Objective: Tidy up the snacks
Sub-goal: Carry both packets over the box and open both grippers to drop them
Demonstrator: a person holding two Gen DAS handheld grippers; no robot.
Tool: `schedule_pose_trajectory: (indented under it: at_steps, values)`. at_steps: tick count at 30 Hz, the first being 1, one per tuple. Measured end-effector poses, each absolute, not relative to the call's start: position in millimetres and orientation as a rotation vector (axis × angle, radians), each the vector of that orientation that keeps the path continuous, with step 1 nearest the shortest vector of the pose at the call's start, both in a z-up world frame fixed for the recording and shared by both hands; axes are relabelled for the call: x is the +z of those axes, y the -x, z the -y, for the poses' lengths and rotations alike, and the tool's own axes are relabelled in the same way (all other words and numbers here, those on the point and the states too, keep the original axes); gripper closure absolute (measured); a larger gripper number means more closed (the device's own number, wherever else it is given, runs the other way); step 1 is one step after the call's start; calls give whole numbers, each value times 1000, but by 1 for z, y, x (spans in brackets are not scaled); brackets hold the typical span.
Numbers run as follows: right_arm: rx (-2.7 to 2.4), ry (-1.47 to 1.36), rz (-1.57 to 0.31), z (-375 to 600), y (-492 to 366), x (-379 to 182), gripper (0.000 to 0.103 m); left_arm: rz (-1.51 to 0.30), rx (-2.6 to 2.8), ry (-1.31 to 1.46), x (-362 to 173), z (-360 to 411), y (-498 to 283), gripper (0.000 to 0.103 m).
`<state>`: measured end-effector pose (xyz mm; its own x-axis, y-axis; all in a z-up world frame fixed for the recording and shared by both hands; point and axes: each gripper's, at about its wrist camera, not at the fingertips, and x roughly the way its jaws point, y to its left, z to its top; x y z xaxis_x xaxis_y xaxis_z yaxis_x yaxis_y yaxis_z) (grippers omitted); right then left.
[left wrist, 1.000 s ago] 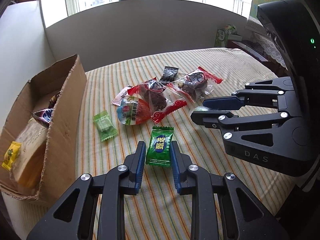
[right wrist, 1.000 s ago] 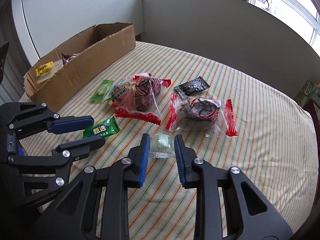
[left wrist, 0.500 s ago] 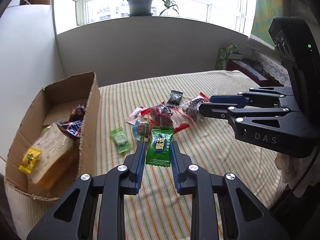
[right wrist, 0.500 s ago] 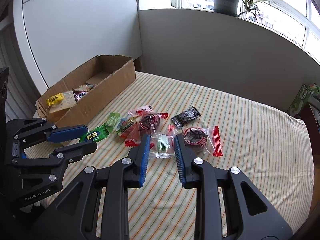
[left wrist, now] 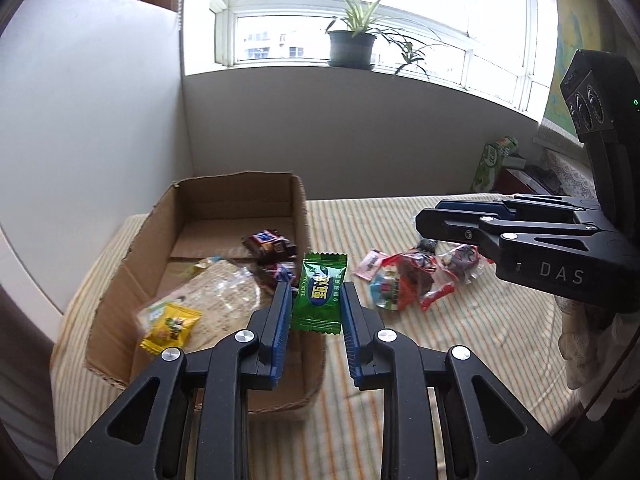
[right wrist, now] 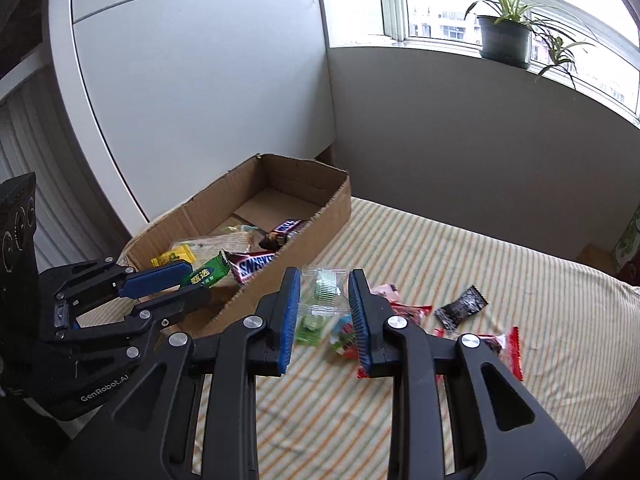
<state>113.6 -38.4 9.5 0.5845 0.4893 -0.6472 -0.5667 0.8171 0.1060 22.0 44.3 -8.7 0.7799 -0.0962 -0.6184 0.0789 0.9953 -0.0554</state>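
My left gripper (left wrist: 316,300) is shut on a green candy packet (left wrist: 320,294) and holds it in the air over the near right wall of the open cardboard box (left wrist: 224,196); it also shows in the right wrist view (right wrist: 208,276). My right gripper (right wrist: 323,292) is shut on a clear candy packet (right wrist: 325,290), lifted above the striped tablecloth beside the box (right wrist: 320,216). The box holds a bread packet (left wrist: 224,300), a yellow candy (left wrist: 172,326) and chocolate bars (right wrist: 256,264).
A heap of red-wrapped snacks (left wrist: 416,280) and a black packet (right wrist: 460,308) lie on the striped tablecloth (left wrist: 460,340) right of the box. A small green candy (right wrist: 310,326) lies under my right gripper. A white wall stands behind the box, with a potted plant (left wrist: 352,48) on the sill.
Both grippers have risen off the table with their candies and swung left toward the box. The left one now hangs over the box's edge.
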Motion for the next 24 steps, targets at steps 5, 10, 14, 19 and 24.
schedule_pose_trajectory:
  at_steps: [5,10,14,19,24]
  values:
    - [669,104,-726,4,-118,5,77,-662,-20,49,-11,-77,-19,80]
    - [716,96,-735,-30,-121,0,77,-667,29,85,-15,-105,-19,80]
    - [735,114,-755,-52,-123,-11,77,-672,51,90,-20,-116,-18,80]
    - [742,122,-776,-64,-128,-20,77,-683,60,92,-24,-123,-17,80]
    - [721,96,-762,-62,-131,-18,51,-688,74,94,-26,-126,-16,78]
